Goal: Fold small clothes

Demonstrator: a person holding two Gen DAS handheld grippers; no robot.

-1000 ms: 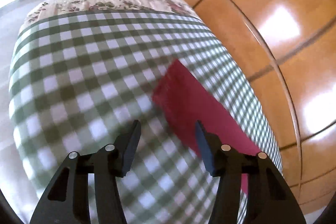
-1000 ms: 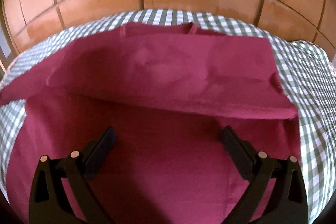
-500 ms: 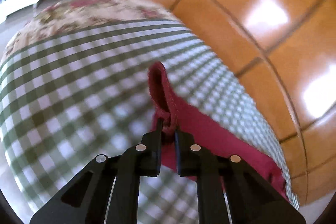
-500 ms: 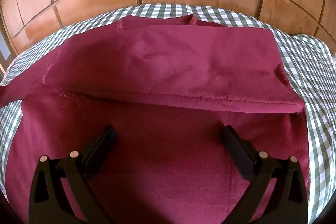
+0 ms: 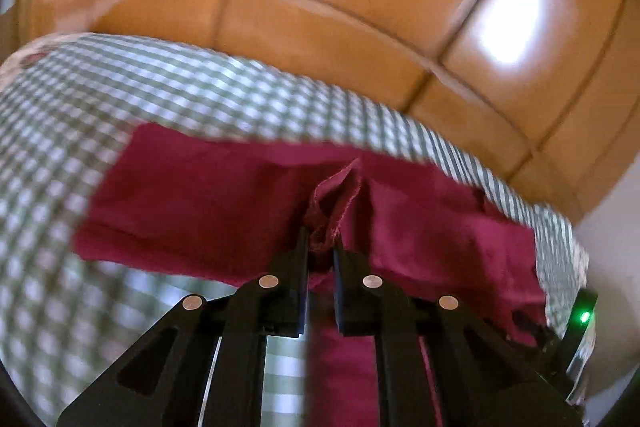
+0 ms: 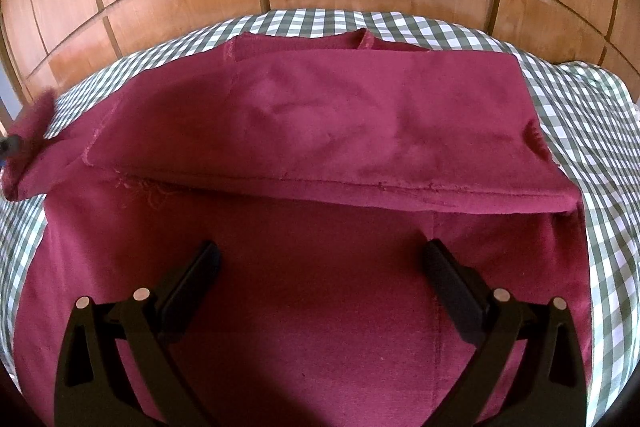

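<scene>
Left wrist view: left gripper (image 5: pixel 320 251) pinches a bunched edge of the maroon garment (image 6: pixel 320 131) lying half-folded on the checked cloth (image 6: pixel 580 115), right gripper (image 6: pixel 320 267) spread above it; next likely carry that edge across.

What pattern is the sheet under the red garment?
Green-and-white gingham check on the sheet, clearest in the right wrist view.

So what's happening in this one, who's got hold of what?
A person is folding a dark red garment on a green checked cloth. The left tongs are shut on a bunched edge of the garment and hold it up. The right tongs hover open above the lower part, gripping nothing. One fold already lies across the top.
</scene>
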